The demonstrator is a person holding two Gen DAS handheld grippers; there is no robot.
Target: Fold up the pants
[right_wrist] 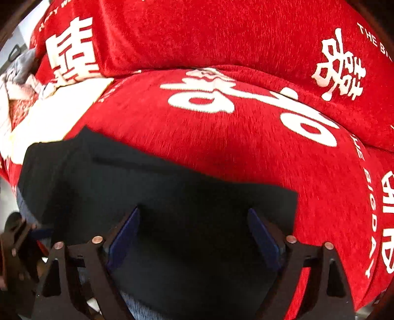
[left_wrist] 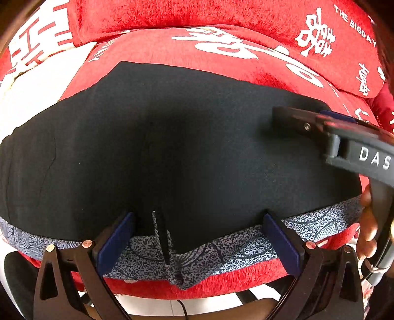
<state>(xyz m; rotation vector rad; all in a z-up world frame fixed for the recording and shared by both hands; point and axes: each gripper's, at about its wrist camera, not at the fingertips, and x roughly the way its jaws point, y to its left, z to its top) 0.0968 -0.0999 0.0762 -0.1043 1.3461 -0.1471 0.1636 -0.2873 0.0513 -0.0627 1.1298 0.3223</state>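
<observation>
Black pants [left_wrist: 172, 147] lie spread flat on a red sofa seat, with a grey patterned waistband [left_wrist: 221, 248] along the near edge. My left gripper [left_wrist: 199, 236] is open just above the waistband, its blue pads either side of the fly. My right gripper [left_wrist: 290, 118] reaches in from the right over the pants' far right part. In the right wrist view the right gripper [right_wrist: 194, 236] is open above the pants [right_wrist: 160, 192], holding nothing.
The red sofa cushion [right_wrist: 234, 135] has large white characters and a back cushion [left_wrist: 221, 14] behind. A white cushion patch [left_wrist: 44, 81] and some pale clothes [right_wrist: 19, 73] lie at the left. The sofa's front edge [left_wrist: 197, 288] drops off near me.
</observation>
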